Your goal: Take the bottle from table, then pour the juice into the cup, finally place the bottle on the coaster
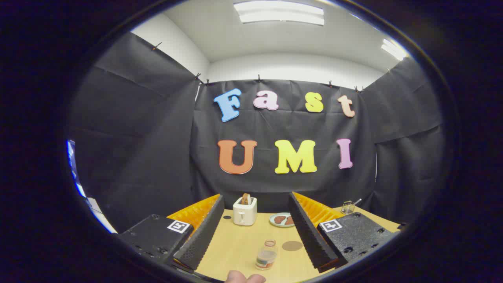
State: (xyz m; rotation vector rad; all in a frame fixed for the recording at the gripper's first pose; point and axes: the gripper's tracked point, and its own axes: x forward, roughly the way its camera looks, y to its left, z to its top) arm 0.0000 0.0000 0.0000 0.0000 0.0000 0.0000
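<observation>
Gripper (253, 232) fingers spread wide, holding nothing, with bare tabletop between them. Bottle (267, 255) upright on the wooden table (235, 247), between the fingers and low in the gap, nearer the right finger (310, 232) than the left finger (202, 234), touching neither. Clear-bodied, a band of label and some pale contents near its base; whether capped, cannot tell. Coaster (292, 246), a flat brown disc, at about 1 o'clock from the bottle, just beside it and close to the inner edge of the right finger. Open table from the bottle toward 11 and 12 o'clock, up to a white toaster (245, 211) with something brownish sticking out of its slot. Plate (282, 220) at 3 o'clock from the toaster, partly cut off by the right finger, carrying dark reddish pieces too small to name. Small dark spot (227, 217) on the table at 9 o'clock from the toaster, unclear what. Beyond the right finger, at 2 o'clock, a small clear container (348, 206) with a stick-like item leaning out, near the table's far edge. At 6 o'clock from the bottle, a fingertip (244, 278) of the person, cut off at the bottom. Table's near edge hidden. Cup not made out with certainty.
</observation>
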